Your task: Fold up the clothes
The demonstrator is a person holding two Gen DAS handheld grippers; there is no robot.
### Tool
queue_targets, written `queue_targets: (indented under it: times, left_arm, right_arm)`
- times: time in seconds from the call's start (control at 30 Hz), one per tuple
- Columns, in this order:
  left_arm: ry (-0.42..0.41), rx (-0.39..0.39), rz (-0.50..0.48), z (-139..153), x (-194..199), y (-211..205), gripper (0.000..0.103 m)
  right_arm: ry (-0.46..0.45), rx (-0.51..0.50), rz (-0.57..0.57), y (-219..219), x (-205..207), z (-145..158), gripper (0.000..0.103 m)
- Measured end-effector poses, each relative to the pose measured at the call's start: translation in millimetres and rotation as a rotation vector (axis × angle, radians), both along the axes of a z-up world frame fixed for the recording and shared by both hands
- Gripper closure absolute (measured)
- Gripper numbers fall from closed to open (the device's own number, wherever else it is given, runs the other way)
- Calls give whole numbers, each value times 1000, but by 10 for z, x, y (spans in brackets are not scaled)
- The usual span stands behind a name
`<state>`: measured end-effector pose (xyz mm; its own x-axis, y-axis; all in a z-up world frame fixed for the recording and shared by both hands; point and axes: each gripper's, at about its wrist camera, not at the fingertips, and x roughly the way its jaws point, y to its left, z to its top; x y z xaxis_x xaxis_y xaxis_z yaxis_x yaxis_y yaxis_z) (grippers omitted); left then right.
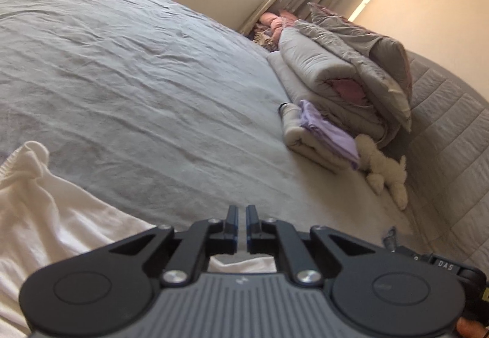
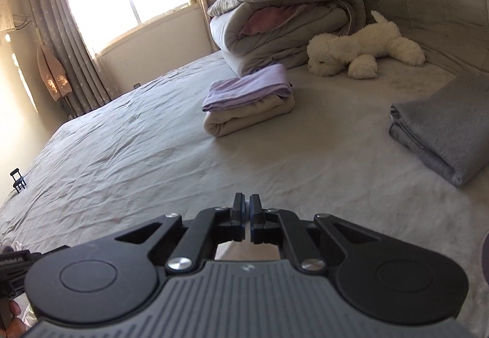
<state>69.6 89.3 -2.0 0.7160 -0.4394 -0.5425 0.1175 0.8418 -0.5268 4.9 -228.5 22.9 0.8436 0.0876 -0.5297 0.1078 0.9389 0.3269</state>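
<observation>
White garment being kept at the near edge of a grey bed, both grippers held over it.

The left gripper and right gripper are being held with jaws nearly together, nothing seen between them; the white garment is lying beside and under the left one. Farther off, a folded lilac-and-cream stack, rolled quilts, a plush dog and a folded grey blanket are being shown, none blocking. "DAS" is readable on the left-view tool.

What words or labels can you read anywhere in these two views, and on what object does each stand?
"DAS": small black tag at the lower right of the left wrist view.
"enRobot.AI", cut off at the frame edge: black bar at the lower left of the right wrist view.
Nothing else is readable.
</observation>
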Motion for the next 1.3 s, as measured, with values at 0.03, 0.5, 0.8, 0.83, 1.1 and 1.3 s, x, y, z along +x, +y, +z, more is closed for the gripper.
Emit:
queue_targets:
  times: [0.03,0.5,0.8,0.83,1.1,1.3]
  left_arm:
    - [8,-1,12,-18,13,49,90]
    - [5,174,220,-221,99,1027,58]
    - [-3,137,209,-271,223,1376,57]
    - [-5,118,202,-263,230,1396,56]
    - [-10,105,239,-226,208,1574,55]
    - [35,122,263,-313,245,1668,55]
  right_arm:
    - [6,2,-2,-17,5,-23,98]
    - [86,-62,20,-223,148,-341,78]
    - [87,-166,138,108,303,-532,58]
    - [89,-174,153,147,328,-552,57]
    - [96,-282,265,451,486,-697,65]
    - [76,-336,170,393,458,-609,99]
